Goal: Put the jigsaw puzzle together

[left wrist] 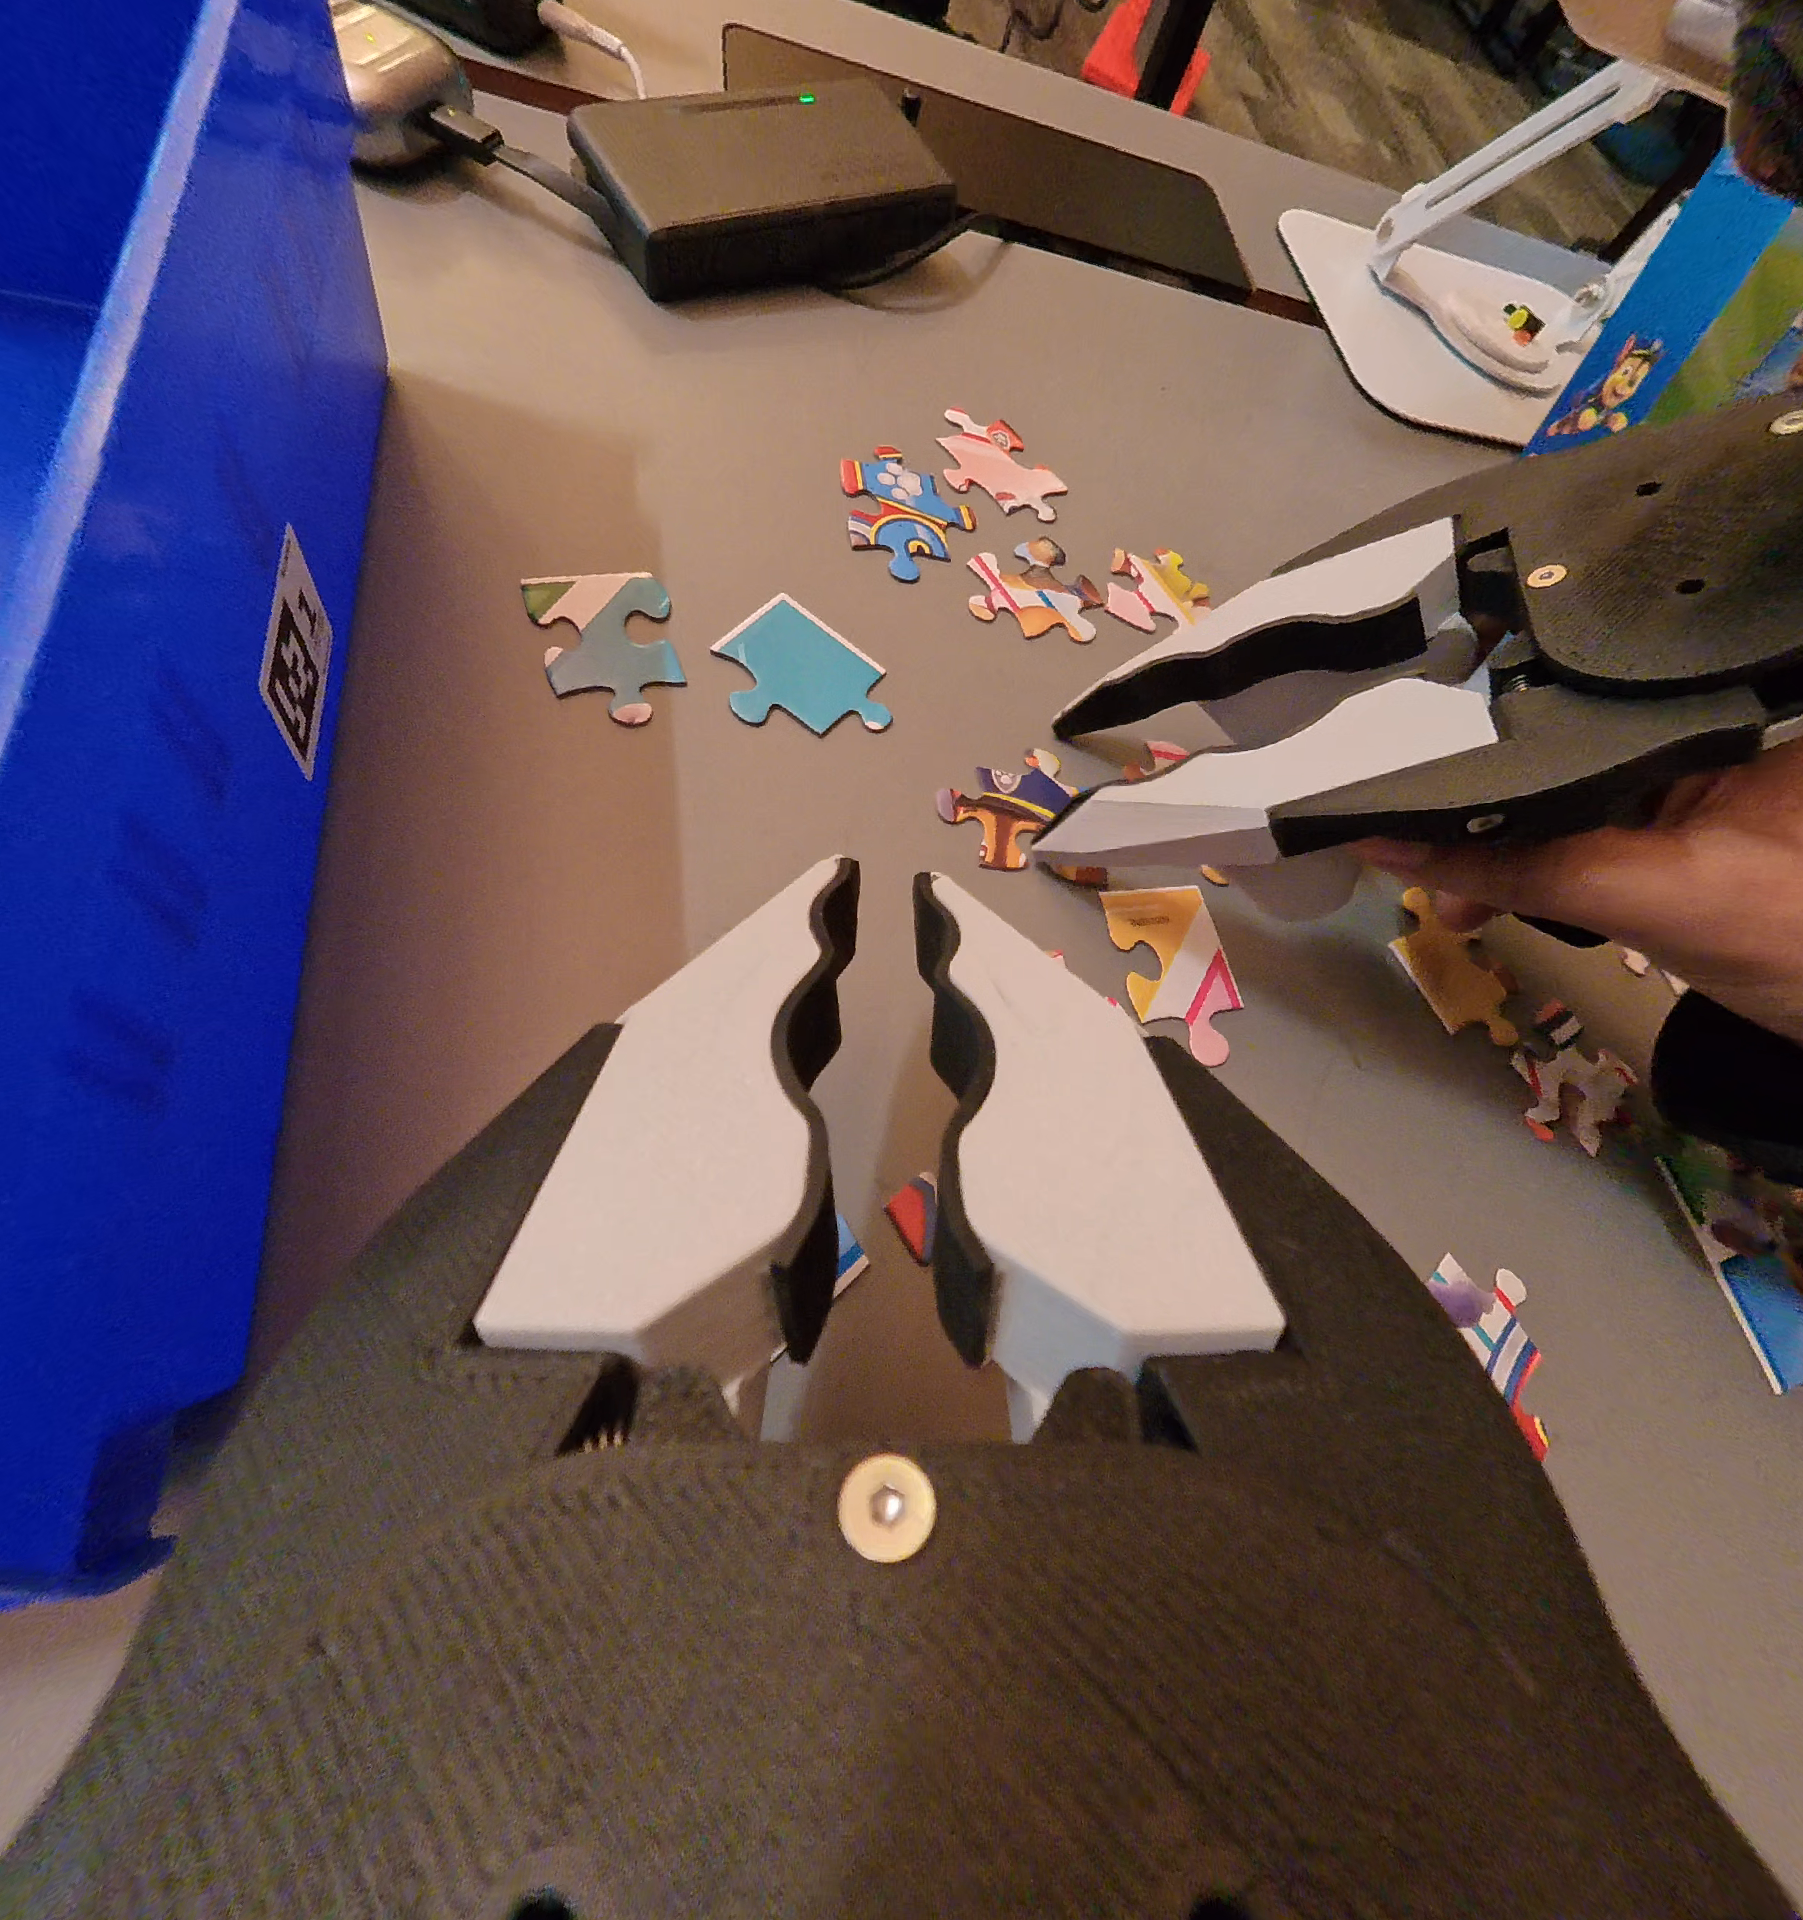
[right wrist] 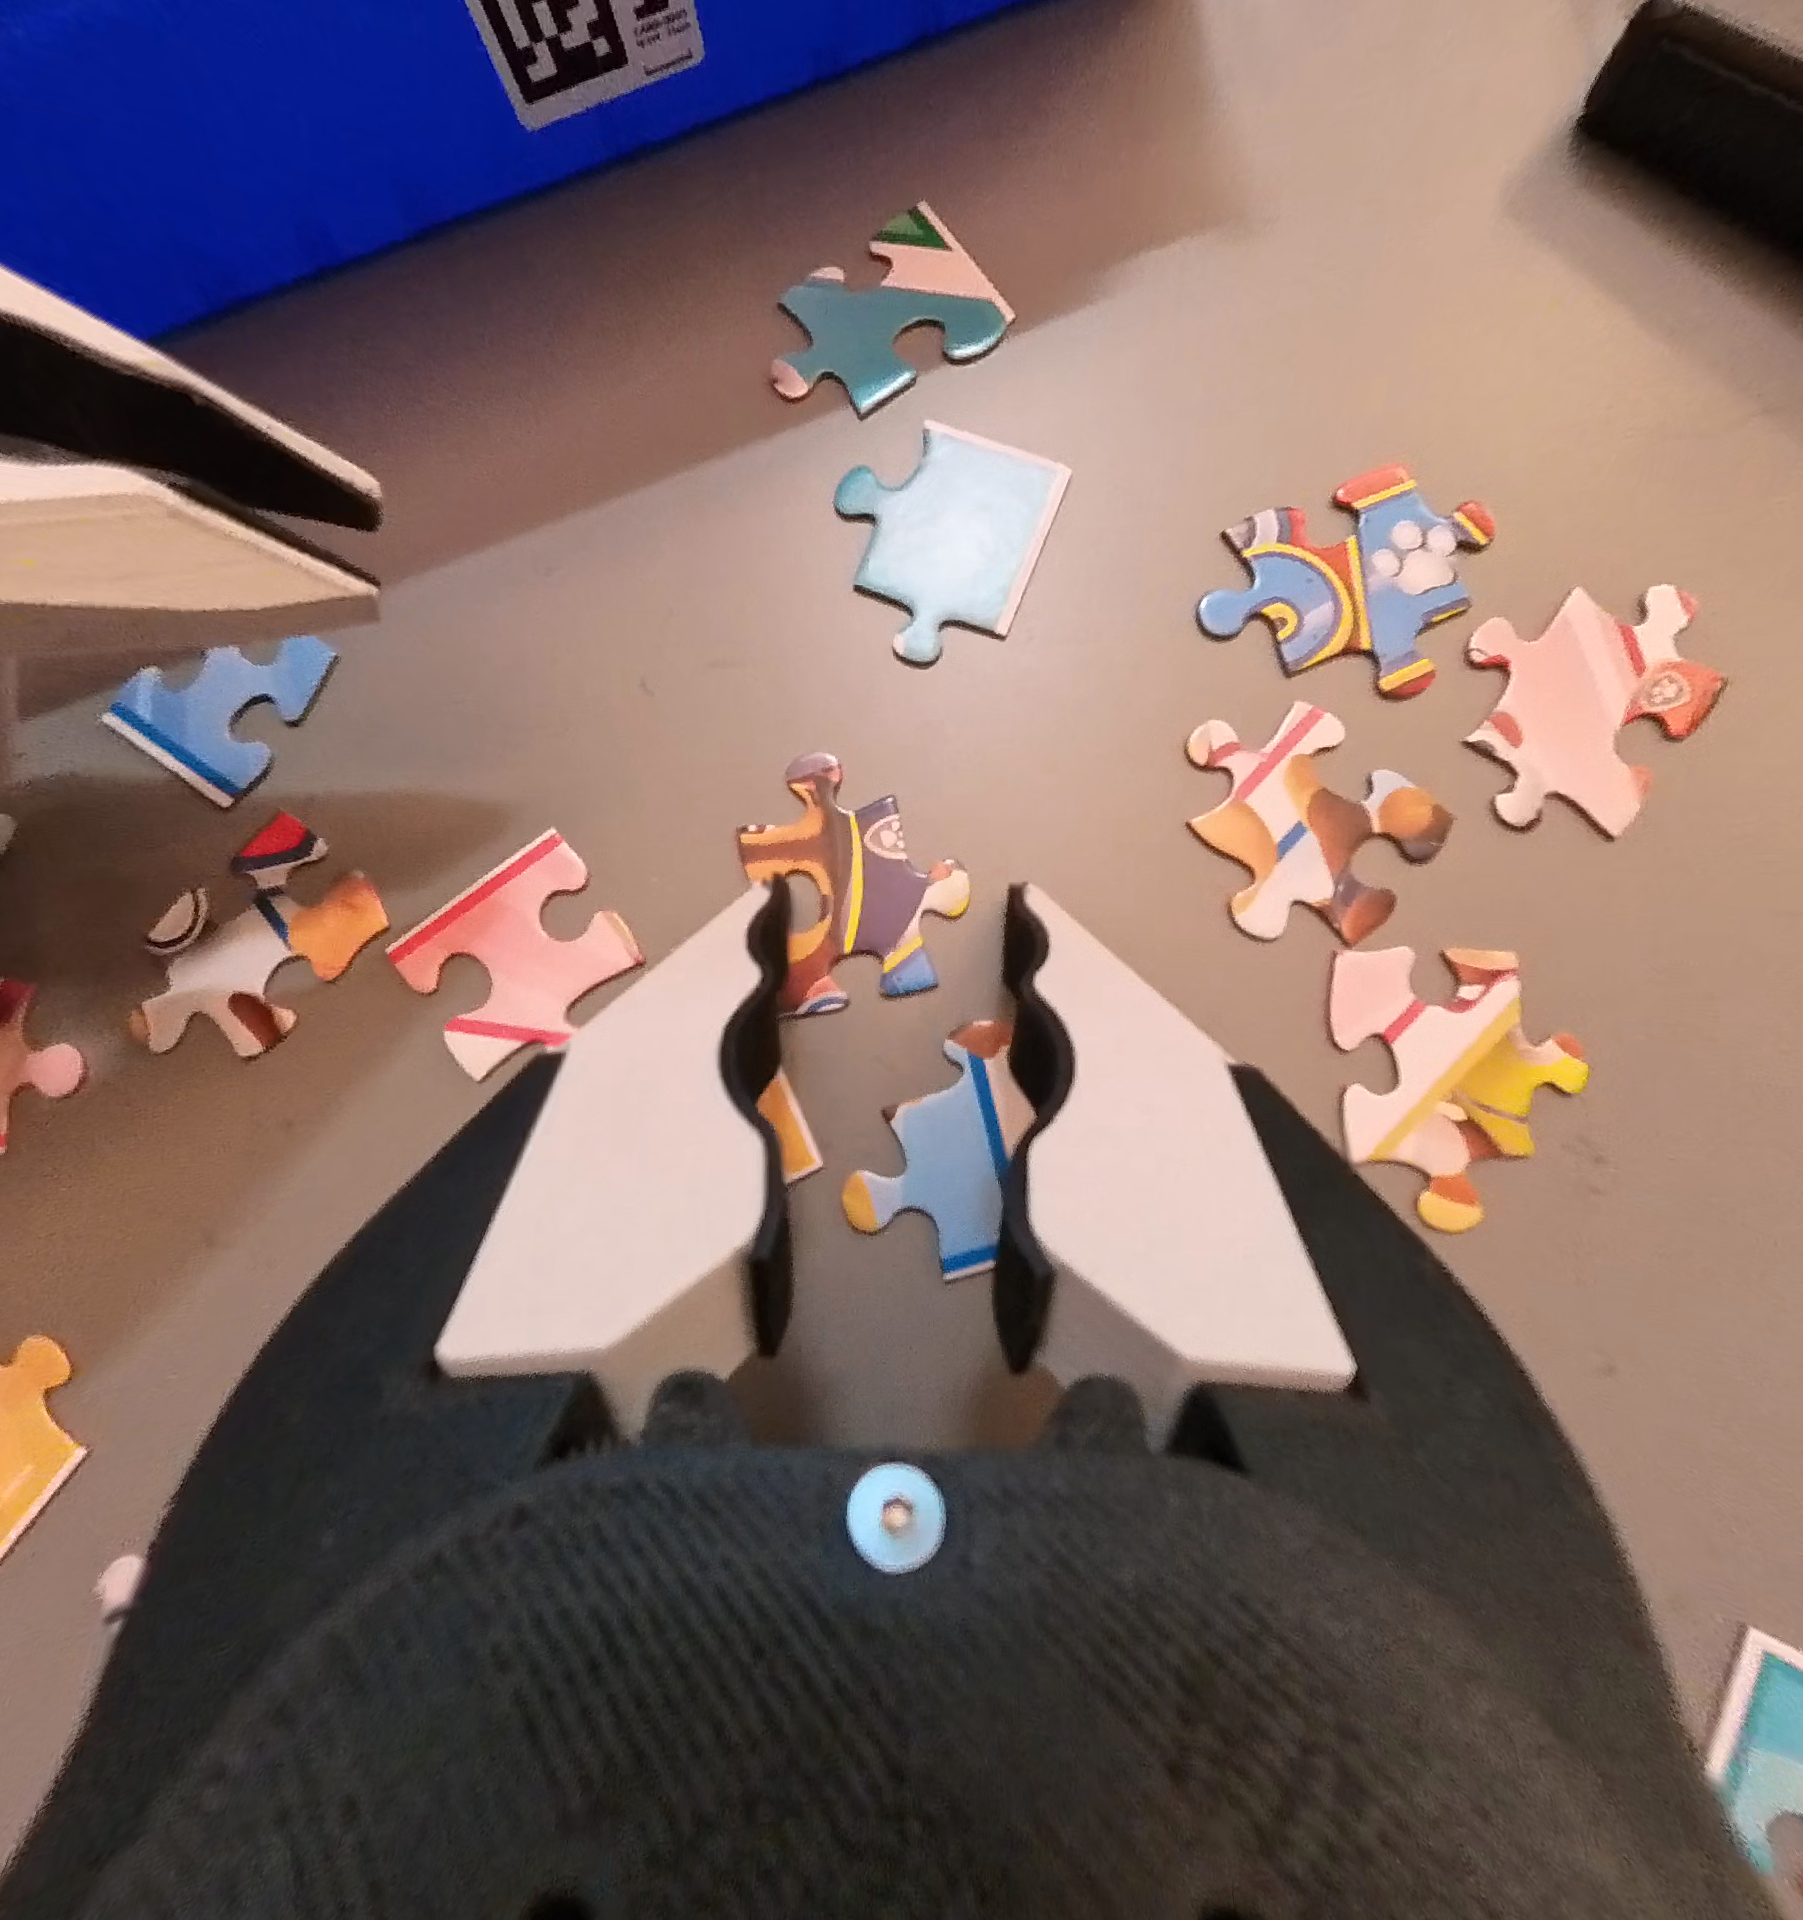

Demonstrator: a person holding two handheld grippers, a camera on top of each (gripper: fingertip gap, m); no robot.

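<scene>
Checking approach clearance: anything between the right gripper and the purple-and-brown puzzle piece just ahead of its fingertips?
Nothing visible. The right gripper is open above the grey table, and the purple-and-brown puzzle piece lies flat at its fingertips, unobstructed. A blue puzzle piece lies further back between the fingers; the left gripper is off to the side.

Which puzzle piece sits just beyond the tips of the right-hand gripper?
Start at the big blue bin along the grey table, then come toward the right gripper. Just past its open fingertips lies the brown and navy piece. Unlike its pale pink neighbours, it is dark with a yellow stripe.
</scene>
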